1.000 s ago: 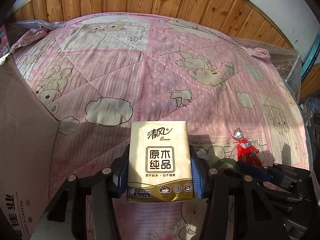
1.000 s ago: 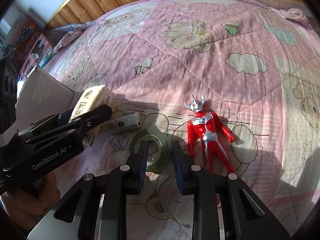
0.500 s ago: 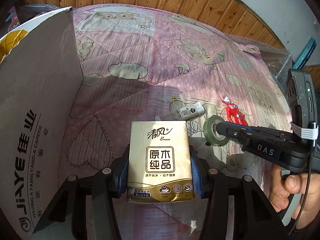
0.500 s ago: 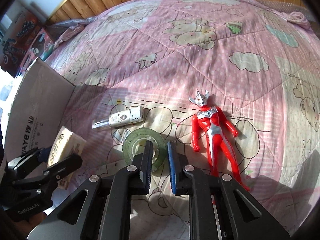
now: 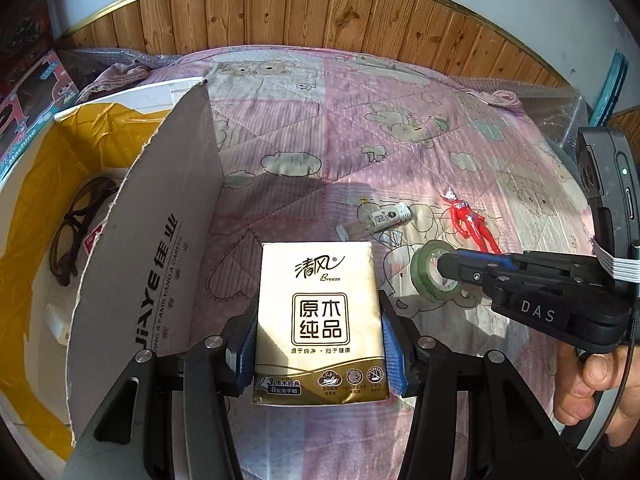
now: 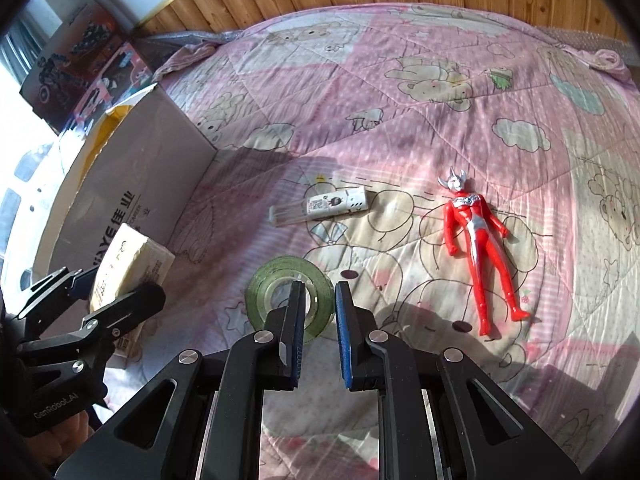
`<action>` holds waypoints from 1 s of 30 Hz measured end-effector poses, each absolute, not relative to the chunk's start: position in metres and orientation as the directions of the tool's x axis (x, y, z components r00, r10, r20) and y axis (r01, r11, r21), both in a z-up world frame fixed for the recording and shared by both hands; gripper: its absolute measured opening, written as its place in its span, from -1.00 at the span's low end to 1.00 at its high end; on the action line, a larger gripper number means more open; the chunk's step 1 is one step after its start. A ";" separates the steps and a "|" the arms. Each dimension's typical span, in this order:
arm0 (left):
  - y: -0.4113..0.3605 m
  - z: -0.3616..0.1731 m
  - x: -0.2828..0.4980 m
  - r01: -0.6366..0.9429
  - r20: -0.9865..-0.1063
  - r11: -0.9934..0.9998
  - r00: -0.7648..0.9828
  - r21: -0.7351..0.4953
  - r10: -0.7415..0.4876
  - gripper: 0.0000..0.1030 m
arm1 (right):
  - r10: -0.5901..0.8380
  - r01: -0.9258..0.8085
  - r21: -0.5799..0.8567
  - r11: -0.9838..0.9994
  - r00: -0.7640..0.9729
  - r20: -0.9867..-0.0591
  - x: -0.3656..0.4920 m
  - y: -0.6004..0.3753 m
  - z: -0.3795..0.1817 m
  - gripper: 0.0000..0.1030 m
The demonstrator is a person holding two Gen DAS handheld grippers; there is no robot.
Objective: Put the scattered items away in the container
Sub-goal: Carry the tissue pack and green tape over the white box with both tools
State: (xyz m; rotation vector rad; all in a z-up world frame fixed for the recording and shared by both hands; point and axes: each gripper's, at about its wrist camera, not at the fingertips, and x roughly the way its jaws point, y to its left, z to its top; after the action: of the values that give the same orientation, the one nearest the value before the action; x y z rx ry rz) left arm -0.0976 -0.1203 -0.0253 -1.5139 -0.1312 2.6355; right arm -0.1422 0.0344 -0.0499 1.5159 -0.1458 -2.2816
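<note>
A left gripper (image 5: 318, 344) clamps a gold pack of tissues (image 5: 320, 320) by its two long sides, jaws closed flat against the wrapper so the pack rides upright and level, just beside the raised flap of a cardboard box (image 5: 152, 256) standing on a pink quilt (image 5: 360, 128). The hold looks chosen for a clean drop: the pack sits near the flap, not yet over the yellow-lined opening, where a pair of glasses (image 5: 76, 232) already lies. Nearby the right gripper (image 6: 318, 332) pinches one wall of a green roll of tape (image 6: 280, 284), one finger through the hole and one outside, jaws nearly closed on the rim; whether the roll has left the quilt cannot be told. A small white tube (image 6: 320, 208) and a red toy figure (image 6: 476, 240) lie apart on the quilt, untouched, waiting their turn. A hand (image 5: 592, 376) grips the right tool's handle at the frame's edge.

Against the frame half a second earlier, the left gripper has swung further toward the box: the inside, with its yellow lining and the glasses, now shows where only the outer flap did. The right gripper has risen and pulled back a little, the tape roll staying between its fingers, while the tube and figure keep their places.
</note>
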 end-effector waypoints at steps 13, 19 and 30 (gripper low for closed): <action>-0.134 0.016 -0.051 -0.051 -0.817 -0.992 -0.562 -0.119 0.127 0.01 | -0.412 0.290 0.318 -0.903 -0.367 -0.834 -0.103 0.010 -0.029 -0.71; -0.142 0.023 -0.033 -0.052 -0.809 -0.990 -0.571 -0.134 0.140 0.01 | -0.421 0.287 0.330 -0.899 -0.368 -0.829 -0.083 0.000 -0.028 -0.71; -0.150 0.027 -0.005 -0.069 -0.802 -0.986 -0.574 -0.153 0.165 0.01 | -0.418 0.281 0.326 -0.903 -0.392 -0.819 -0.054 -0.012 -0.021 -0.71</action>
State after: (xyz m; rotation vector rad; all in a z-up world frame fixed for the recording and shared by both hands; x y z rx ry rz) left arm -0.0054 -0.1501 0.0269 -1.3775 -0.1585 2.6708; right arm -0.0538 -0.0124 -0.0211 1.4165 -0.1876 -2.3121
